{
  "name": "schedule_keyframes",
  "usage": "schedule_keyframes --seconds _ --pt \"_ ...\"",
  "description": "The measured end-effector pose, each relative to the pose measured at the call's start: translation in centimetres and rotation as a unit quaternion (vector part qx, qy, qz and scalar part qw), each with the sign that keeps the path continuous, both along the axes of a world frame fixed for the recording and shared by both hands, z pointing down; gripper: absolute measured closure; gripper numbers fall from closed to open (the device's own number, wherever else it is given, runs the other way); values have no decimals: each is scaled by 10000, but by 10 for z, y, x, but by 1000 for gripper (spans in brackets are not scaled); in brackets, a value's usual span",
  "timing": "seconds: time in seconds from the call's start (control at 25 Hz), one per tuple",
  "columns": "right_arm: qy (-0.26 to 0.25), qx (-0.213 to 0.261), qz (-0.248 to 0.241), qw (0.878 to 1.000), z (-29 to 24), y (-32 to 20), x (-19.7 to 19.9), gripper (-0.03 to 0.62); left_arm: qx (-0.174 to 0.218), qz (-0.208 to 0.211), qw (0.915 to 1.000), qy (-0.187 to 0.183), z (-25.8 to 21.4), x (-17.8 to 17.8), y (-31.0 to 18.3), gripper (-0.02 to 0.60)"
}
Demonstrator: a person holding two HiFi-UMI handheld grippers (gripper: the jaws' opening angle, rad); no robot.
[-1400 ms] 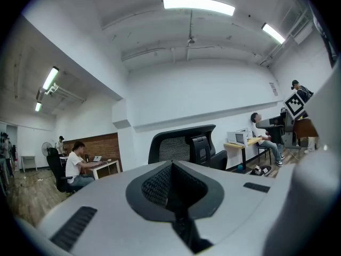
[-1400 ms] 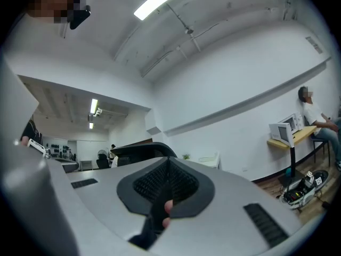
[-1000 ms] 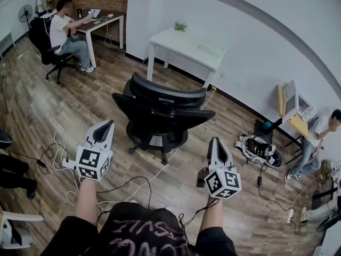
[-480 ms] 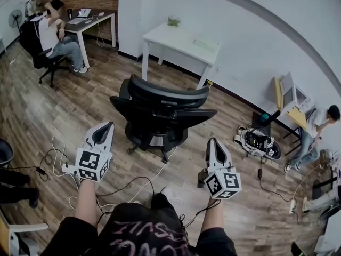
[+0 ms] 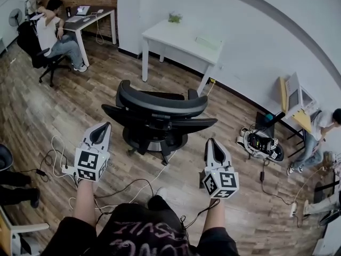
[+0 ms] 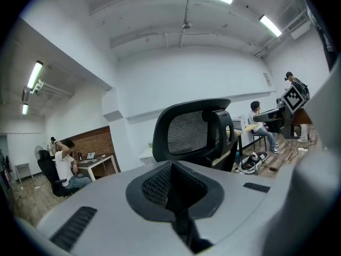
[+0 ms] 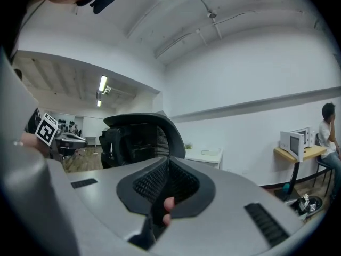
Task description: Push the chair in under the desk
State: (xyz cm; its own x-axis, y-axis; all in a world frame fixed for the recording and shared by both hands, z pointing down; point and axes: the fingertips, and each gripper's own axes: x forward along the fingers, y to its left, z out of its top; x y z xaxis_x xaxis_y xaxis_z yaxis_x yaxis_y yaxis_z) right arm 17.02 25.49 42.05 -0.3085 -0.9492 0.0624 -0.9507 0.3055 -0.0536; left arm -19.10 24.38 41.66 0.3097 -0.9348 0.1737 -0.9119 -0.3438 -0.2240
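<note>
A black mesh-backed office chair (image 5: 157,113) stands on the wood floor with its back towards me. It is pulled out from the white desk (image 5: 181,39), which stands against the wall beyond it. My left gripper (image 5: 103,127) is shut with nothing in it and points at the chair's left side, a short way off. My right gripper (image 5: 212,142) is also shut with nothing in it and is apart from the chair's right side. The left gripper view has the chair back (image 6: 192,132) just past the closed jaws. In the right gripper view the chair (image 7: 141,137) and the desk (image 7: 205,154) lie ahead.
White and black cables (image 5: 133,183) trail over the floor between me and the chair base. A bag (image 5: 259,144) lies on the floor at the right, near a small side table (image 5: 292,97) and a seated person. Other people sit at a desk (image 5: 85,15) at the far left.
The view has shifted a little towards the chair, and a foot now shows below. Both grippers keep the same pose, shut, short of the chair.
</note>
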Motion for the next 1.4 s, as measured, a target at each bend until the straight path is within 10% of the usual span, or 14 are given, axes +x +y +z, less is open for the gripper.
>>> schedule_keyframes --seconds 0.68,1.4 --pt "1280 -335 -852 9875 17 -84 42 543 -332 -589 9898 -1254 5 8 -60 566" --pt "2810 -298 -1717 9438 24 -86 5 455 -776 248 9634 -2553 21 9 -70 482"
